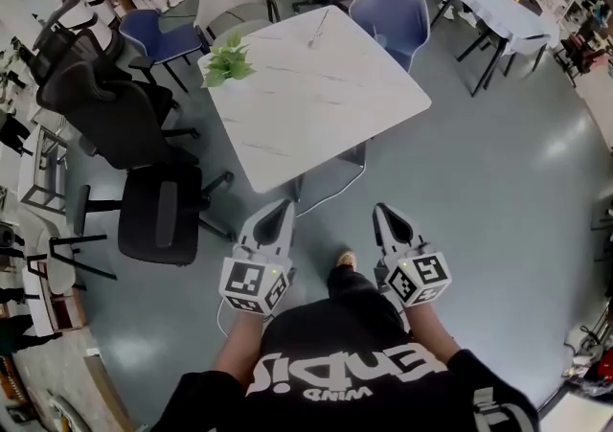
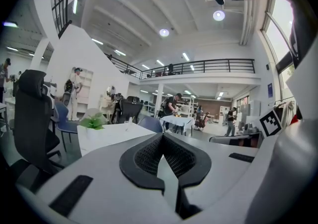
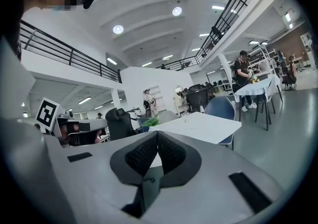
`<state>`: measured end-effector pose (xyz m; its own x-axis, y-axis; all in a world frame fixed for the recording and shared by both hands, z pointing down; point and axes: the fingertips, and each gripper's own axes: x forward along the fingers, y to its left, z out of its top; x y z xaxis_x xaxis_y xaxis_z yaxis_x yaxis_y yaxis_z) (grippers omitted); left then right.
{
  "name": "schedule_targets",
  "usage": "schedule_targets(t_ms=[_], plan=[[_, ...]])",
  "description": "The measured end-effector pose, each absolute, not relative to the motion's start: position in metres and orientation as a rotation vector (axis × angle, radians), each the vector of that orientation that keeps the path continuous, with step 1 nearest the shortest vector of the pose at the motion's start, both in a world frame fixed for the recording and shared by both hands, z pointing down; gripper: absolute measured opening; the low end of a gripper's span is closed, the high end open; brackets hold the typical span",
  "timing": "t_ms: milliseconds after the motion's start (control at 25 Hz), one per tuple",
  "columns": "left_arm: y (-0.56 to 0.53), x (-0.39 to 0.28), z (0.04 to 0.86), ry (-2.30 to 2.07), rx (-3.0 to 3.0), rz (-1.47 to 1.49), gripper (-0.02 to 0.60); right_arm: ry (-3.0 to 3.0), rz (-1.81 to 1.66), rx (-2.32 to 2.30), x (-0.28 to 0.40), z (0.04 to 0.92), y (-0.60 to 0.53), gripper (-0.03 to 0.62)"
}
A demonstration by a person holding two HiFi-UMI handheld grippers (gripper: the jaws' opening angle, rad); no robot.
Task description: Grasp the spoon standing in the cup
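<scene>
Straight ahead of me stands a white table (image 1: 316, 104), turned so that one corner points toward me. At its far edge, well apart from both of my tools, the spoon (image 1: 319, 26) leans in the cup (image 1: 312, 41); both are too small from here to make out in detail. A green plant (image 1: 228, 61) sits at the table's far left corner, and the rest of the top is bare.

I hold the left gripper (image 1: 281, 210) near my body, its tip close to the table's near corner as seen from above. Its own camera shows the jaws pressed together with nothing between them (image 2: 163, 138). The right gripper (image 1: 383, 213) is beside it, off the table's near right edge, and its jaws are likewise closed on nothing (image 3: 157, 134).

On the left, a black chair (image 1: 158, 215) stands just beside the table's near left edge, with more dark chairs behind it, so that side is crowded. A blue chair (image 1: 393, 13) is tucked against the far right edge. To the right the grey floor (image 1: 498, 191) lies wide open, all the way to a cloth-covered table (image 1: 498, 4) far off on the right.
</scene>
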<state>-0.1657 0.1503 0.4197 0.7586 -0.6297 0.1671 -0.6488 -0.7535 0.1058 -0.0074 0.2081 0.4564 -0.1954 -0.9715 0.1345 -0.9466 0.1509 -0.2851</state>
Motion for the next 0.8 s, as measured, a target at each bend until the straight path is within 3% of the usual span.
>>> schedule_targets(t_ms=[800], plan=[[0.050, -0.080, 0.420, -1.158, 2.757, 0.120, 0.014, 2.458, -0.432, -1.841, 0.076, 0.461, 0.095, 0.012]])
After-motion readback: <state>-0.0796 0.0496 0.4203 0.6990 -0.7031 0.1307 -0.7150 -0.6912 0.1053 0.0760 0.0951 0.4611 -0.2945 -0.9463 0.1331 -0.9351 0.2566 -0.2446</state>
